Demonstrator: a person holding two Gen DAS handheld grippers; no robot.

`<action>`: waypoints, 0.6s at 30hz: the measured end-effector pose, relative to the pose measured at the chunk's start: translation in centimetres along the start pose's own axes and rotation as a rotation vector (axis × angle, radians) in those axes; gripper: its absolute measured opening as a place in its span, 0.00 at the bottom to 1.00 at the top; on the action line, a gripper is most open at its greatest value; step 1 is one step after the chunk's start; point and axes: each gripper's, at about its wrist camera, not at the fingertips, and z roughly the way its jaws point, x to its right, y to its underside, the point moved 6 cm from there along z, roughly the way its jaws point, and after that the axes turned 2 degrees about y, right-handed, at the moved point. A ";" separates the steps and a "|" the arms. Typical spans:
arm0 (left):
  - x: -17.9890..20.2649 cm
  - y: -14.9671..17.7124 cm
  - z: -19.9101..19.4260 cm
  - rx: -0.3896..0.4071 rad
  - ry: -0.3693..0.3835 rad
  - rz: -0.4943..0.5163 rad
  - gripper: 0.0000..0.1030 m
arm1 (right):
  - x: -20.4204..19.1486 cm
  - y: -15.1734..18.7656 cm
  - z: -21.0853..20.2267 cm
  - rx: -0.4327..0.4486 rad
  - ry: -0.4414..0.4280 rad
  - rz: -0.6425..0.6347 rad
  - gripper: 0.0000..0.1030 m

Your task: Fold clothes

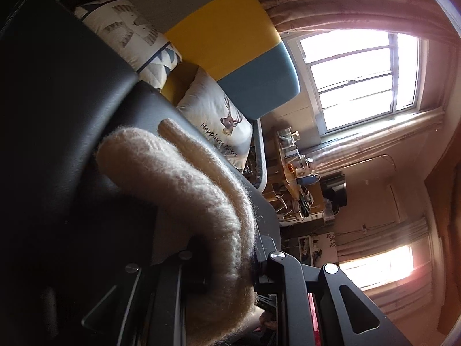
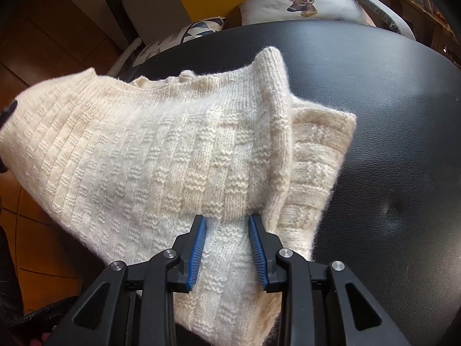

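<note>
Your biggest landmark is the black leather surface, which fills the right wrist view from about 12 o'clock round to 5 o'clock and carries most of the cream knit sweater. That sweater spreads from the centre out to 9 o'clock, where its edge hangs past the leather over the wooden floor; a folded layer rises to a peak near 12 o'clock, and a lower layer lies flat on the leather at 3 o'clock. Behind the leather, at 12 o'clock, you can see a deer-print cushion and, toward 11 o'clock, a geometric-print cushion. Your right gripper sits at 6 o'clock with its blue pads spread apart, a strip of knit running between them but not pinched. In the left wrist view, rolled sideways, a bright window sits at 2 o'clock and the sweater bunches from the centre down to 6 o'clock, draped over your left gripper; the knit hides the fingertips, so you cannot tell whether that claw is clamped or loose.
</note>
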 end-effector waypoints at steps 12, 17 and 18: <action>8.5 4.1 9.1 -0.141 -0.058 0.137 0.19 | 1.0 0.5 -0.4 0.054 -0.117 0.035 0.30; 10.4 7.7 14.1 -0.236 -0.104 0.211 0.19 | 1.7 1.0 -1.1 0.094 -0.182 0.070 0.30; 10.7 8.4 15.1 -0.256 -0.114 0.223 0.19 | 1.7 1.1 -1.2 0.100 -0.193 0.076 0.30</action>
